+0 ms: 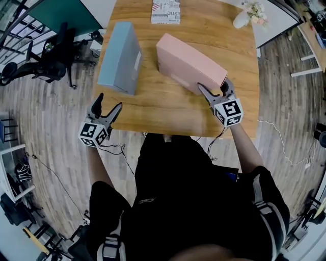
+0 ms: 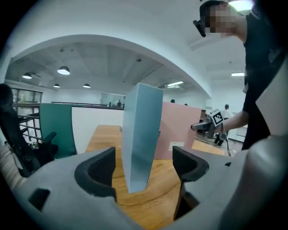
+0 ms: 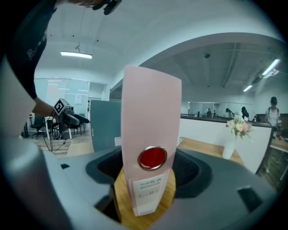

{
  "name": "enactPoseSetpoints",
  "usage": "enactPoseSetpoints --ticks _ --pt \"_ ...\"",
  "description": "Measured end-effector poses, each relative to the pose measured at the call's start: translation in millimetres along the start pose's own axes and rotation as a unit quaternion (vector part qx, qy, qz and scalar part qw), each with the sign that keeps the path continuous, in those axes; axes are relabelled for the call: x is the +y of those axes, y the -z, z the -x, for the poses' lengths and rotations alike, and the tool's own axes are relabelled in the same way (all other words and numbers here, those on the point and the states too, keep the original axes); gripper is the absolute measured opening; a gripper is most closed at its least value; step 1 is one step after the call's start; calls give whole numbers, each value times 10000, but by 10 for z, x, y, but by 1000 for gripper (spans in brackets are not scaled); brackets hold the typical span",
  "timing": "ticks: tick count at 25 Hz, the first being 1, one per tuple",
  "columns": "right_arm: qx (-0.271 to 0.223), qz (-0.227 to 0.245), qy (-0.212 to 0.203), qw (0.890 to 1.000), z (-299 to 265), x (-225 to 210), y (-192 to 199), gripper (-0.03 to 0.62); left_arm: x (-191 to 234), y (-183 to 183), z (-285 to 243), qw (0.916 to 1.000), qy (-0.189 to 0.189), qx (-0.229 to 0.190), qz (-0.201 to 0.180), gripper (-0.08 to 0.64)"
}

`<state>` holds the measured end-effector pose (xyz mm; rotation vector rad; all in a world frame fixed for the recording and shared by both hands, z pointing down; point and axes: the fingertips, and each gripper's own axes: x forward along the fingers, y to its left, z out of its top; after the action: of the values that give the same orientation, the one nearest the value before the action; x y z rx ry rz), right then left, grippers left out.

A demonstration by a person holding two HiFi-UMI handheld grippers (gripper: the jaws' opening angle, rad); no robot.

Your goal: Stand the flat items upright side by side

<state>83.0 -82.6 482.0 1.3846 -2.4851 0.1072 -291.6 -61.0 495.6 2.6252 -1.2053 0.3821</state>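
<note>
A blue binder (image 1: 120, 57) stands upright on the left of the wooden table (image 1: 163, 114). To its right stands a pink binder (image 1: 188, 63), angled, its spine toward me. My right gripper (image 1: 216, 92) is shut on that spine end; in the right gripper view the pink binder (image 3: 150, 117) with a red disc fills the gap between the jaws of the gripper (image 3: 150, 173). My left gripper (image 1: 104, 109) hangs open off the table's front left edge. Seen along its jaws (image 2: 145, 166), the blue binder (image 2: 141, 134) stands farther off, untouched, with the pink binder (image 2: 177, 128) behind it.
A patterned box (image 1: 166, 11) lies at the table's far edge. A white vase with flowers (image 1: 245, 16) stands at the far right corner. A black office chair (image 1: 51, 56) is on the floor to the left. Cables trail over the floor at the right.
</note>
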Motion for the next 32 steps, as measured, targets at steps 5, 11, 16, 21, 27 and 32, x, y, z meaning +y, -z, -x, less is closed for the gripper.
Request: enactPoseSetpoints --ticks 5,11,16,21,27,32 --pt "126 -128 298 9994 -69 223 -51 336 168 -212 -149 9951 921 49 -345 403" --pt "145 -328 764 9964 -164 458 -114 336 169 -225 -418 9847 1627 29 -630 400" --pt "147 -413 938 9946 -278 660 -168 330 181 -231 -533 9774 1975 -72 -754 391" --pt "214 -689 1315 9887 -434 860 -225 331 161 -242 -599 9723 2201 -160 -774 383" --pt "193 -967 1696 9806 -494 1140 -291 330 60 -236 -611 9712 2273 -294 -658 383" --pt "104 -1107 1633 9803 -645 1291 -366 325 32 -233 -648 9712 2291 -334 -553 382"
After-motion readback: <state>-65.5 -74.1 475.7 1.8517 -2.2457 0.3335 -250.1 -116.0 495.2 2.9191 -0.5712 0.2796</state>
